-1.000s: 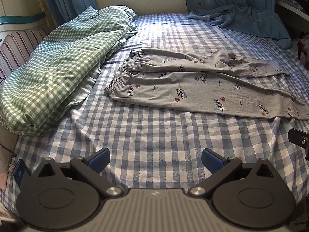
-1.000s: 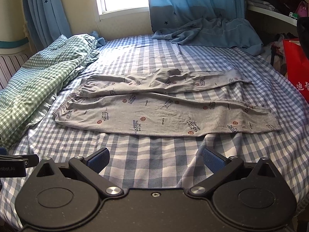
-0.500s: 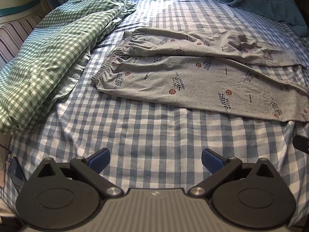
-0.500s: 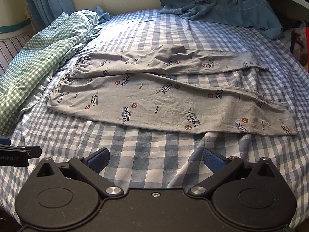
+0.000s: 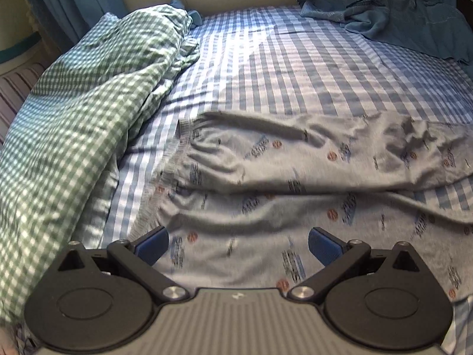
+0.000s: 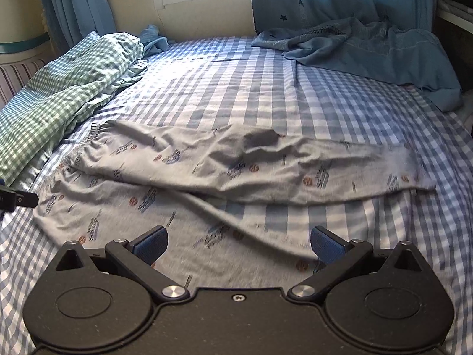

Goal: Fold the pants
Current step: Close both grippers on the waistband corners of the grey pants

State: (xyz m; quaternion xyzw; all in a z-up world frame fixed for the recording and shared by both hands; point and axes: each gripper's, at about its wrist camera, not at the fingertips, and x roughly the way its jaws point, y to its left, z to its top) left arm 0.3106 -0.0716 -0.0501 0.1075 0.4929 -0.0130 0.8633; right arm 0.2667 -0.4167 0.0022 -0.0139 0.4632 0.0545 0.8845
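Left wrist view puts my left claw (image 5: 238,244) low over the pants (image 5: 295,207), its blue pads (image 5: 152,248) spread wide apart with nothing between them but grey cloth lying under the gap; whether the pads touch the cloth I cannot tell. The waistband (image 5: 171,174) lies just ahead and to the left of this claw, and both legs run off to its right, the far leg rumpled, the near leg passing under the claw. Left of the claw a green checked quilt (image 5: 74,118) is heaped along the edge of the bed (image 5: 295,68), and far ahead to the right a blue blanket (image 5: 384,20) lies bunched below a curtain. From the right wrist, my right claw (image 6: 239,244) also hangs spread open over the near leg, gripping nothing, its pads (image 6: 326,247) to either side of the cloth. The pants (image 6: 207,177) stretch across in front of this claw, waistband far to its left beside the quilt (image 6: 59,94), the far leg's cuff ahead and to the right, with a strip of checked sheet showing between the two legs. The tip of my other claw (image 6: 17,199) pokes in at the left edge, near the waistband. Both views are blurred
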